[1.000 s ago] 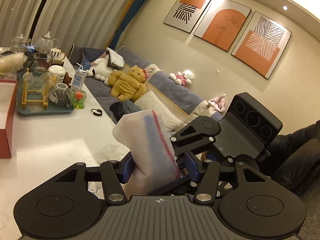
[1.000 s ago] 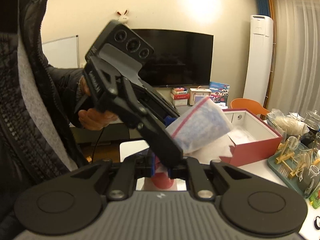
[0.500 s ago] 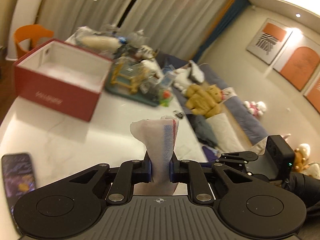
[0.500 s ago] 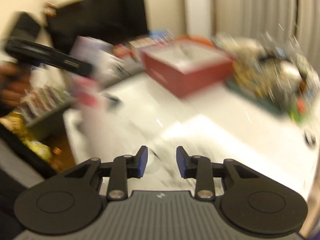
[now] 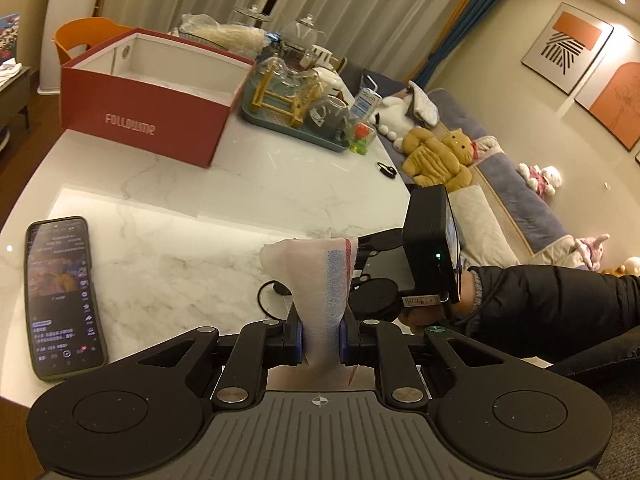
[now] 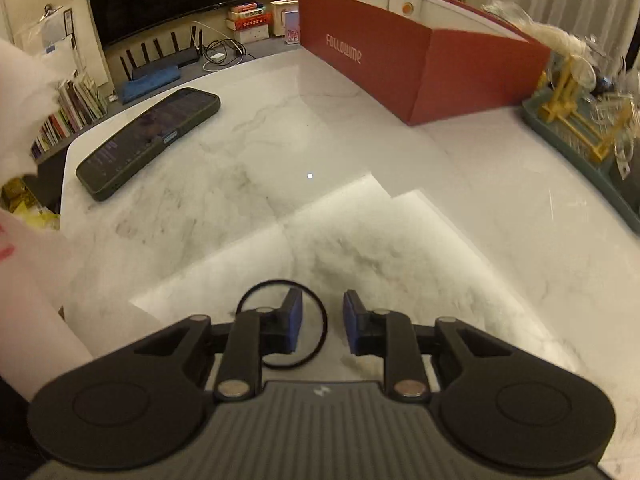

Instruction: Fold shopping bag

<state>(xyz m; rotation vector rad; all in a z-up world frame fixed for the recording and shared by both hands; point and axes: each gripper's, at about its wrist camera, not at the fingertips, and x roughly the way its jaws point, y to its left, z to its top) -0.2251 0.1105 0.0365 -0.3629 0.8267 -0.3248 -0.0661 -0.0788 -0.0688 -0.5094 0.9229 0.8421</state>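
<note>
The folded shopping bag [image 5: 320,280], white with a blue and a red stripe, stands up between the pads of my left gripper [image 5: 320,340], which is shut on it above the marble table [image 5: 200,216]. In the right wrist view the bag [image 6: 24,280] fills the left edge. My right gripper [image 6: 323,320] hangs low over the table, its jaws closing with a gap still between the pads. A thin black ring [image 6: 276,282] lies on the table under its left finger, one arc of it in the gap. A sleeved hand [image 5: 468,300] holds that gripper beside the bag.
A phone [image 5: 64,300] with a lit screen lies at the table's left. An open red box [image 5: 148,112] stands further back, a teal tray [image 5: 296,120] of glassware beside it. A small black item [image 5: 387,170] lies near the far edge. Beyond is a sofa with plush toys.
The left gripper closed on the bag and swung down toward the table. The right gripper let go of the bag, opened and dropped low over the black ring.
</note>
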